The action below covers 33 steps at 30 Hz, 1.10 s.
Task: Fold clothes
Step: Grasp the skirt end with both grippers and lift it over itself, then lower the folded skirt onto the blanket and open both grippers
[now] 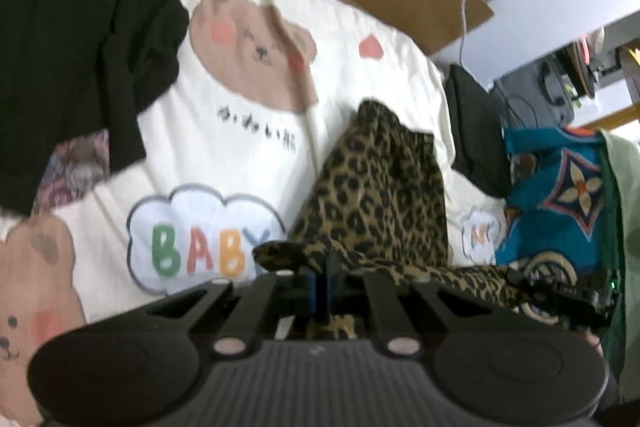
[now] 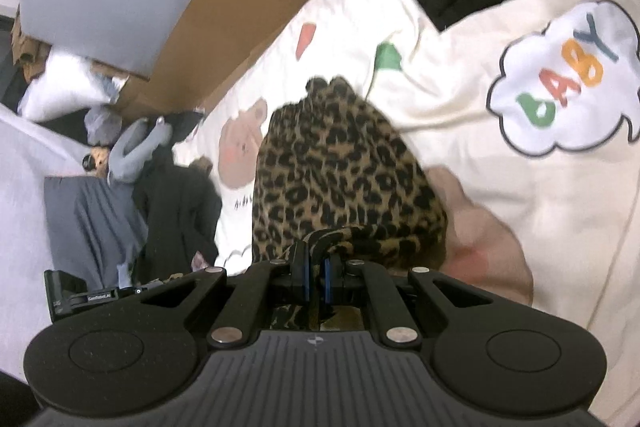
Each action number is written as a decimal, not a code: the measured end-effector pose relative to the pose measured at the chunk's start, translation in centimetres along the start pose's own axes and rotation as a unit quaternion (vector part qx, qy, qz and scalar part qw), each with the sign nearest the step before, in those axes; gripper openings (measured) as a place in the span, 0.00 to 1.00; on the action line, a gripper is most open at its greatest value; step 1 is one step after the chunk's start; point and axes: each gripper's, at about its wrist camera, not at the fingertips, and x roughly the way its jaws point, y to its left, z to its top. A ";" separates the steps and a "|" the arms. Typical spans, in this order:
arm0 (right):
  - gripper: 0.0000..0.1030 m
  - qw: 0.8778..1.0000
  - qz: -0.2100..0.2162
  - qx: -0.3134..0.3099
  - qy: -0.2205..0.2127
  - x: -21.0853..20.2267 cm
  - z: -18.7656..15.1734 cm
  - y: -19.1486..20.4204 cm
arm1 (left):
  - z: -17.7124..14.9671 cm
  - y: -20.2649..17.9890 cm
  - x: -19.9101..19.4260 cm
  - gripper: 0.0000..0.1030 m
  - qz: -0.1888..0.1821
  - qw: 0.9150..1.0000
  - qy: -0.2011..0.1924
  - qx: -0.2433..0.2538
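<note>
we have both the left gripper [image 1: 322,281] and right gripper [image 2: 316,277] clamped on the leopard-print garment [image 2: 344,171], lifting its edge taut over the bedsheet [image 2: 500,203], apparently to fold it.

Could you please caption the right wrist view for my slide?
Right tongs shut on leopard-print garment, lifted over a cream bear-print blanket.

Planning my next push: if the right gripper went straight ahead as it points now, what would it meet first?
The right gripper is shut on the leopard-print garment, whose bunched fabric lies directly ahead. Beyond it is the cream bear-print bedding. Depth is unclear.
</note>
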 end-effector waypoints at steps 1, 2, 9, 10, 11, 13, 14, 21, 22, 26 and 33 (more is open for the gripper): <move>0.05 1.000 0.000 -0.001 -0.005 0.2 0.3 0.0 | 0.4 0.0 0.2 0.05 0.001 1.000 -0.006 -0.003; 0.05 1.000 0.001 -0.002 -0.009 0.4 0.6 0.1 | 1.0 0.0 0.4 0.05 0.002 1.000 -0.012 -0.008; 0.05 0.999 0.005 -0.008 -0.038 1.9 2.5 0.0 | 3.9 -0.3 2.2 0.05 0.008 0.998 -0.050 -0.022; 0.05 0.999 0.003 -0.009 -0.039 2.1 2.8 -0.1 | 4.3 -0.4 2.5 0.05 0.012 0.998 -0.052 -0.020; 0.05 0.999 0.000 -0.009 -0.041 2.3 3.1 -0.1 | 4.6 -0.7 2.8 0.05 0.016 0.998 -0.053 -0.015; 0.05 0.999 -0.004 -0.010 -0.041 2.6 3.5 -0.1 | 5.4 -1.0 3.4 0.05 0.024 0.998 -0.053 -0.010; 0.05 0.999 -0.006 -0.014 -0.042 2.6 3.7 0.1 | 5.7 -1.2 3.6 0.05 0.029 0.998 -0.053 -0.007; 0.06 0.998 -0.020 -0.036 -0.044 3.5 5.2 -0.1 | 7.2 -2.8 4.7 0.05 0.050 0.996 -0.068 0.027; 0.06 0.998 -0.025 -0.033 -0.043 4.0 5.4 -0.5 | 7.4 -2.8 5.1 0.05 0.053 0.996 -0.069 0.028; 0.07 0.998 -0.032 -0.028 -0.039 5.4 6.1 -1.7 | 7.9 -2.4 7.3 0.05 0.074 0.994 -0.070 0.035; 0.19 0.998 -0.035 -0.034 -0.039 6.9 6.7 -2.2 | 8.1 -2.5 10.2 0.18 0.089 0.991 -0.088 0.054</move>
